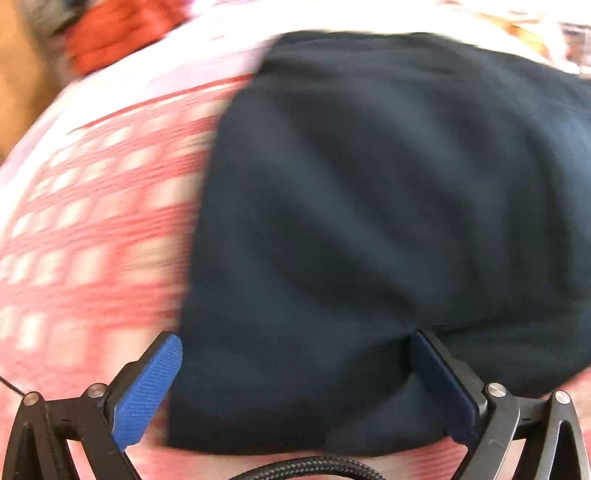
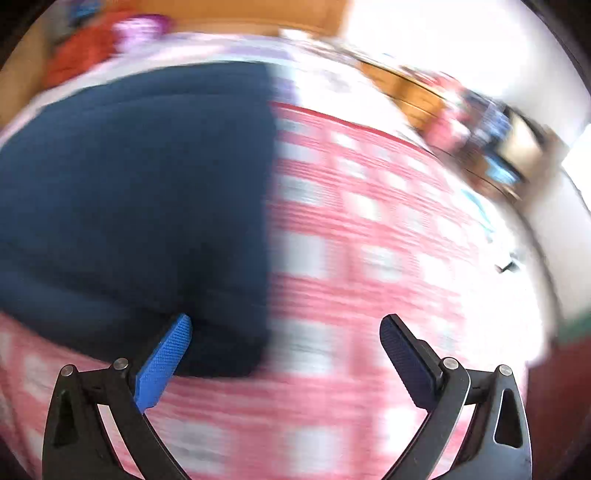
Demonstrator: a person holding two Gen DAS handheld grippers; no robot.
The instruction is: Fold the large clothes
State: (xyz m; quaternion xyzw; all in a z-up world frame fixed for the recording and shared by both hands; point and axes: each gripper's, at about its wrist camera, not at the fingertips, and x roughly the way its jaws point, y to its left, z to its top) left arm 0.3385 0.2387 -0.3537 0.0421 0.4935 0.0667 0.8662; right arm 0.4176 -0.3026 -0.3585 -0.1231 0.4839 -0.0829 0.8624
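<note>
A folded dark navy garment [image 1: 388, 221] lies on a pink-and-white checked bed sheet [image 1: 92, 229]. My left gripper [image 1: 295, 339] stands open over the garment's near left corner, its blue pads [image 1: 147, 387] wide apart with cloth below them but nothing pinched. In the right wrist view the same navy garment [image 2: 140, 192] fills the left half, and my right gripper [image 2: 286, 325] is open over its near right corner, the left fingertip above the cloth, the right one above the checked sheet [image 2: 369, 240]. Both views are motion-blurred.
A red-orange cloth heap [image 1: 118, 33] lies at the bed's far left. A wooden headboard or shelf [image 2: 402, 88] with cluttered items [image 2: 495, 140] runs along the far right. A dark red floor [image 2: 557, 406] shows past the bed's right edge.
</note>
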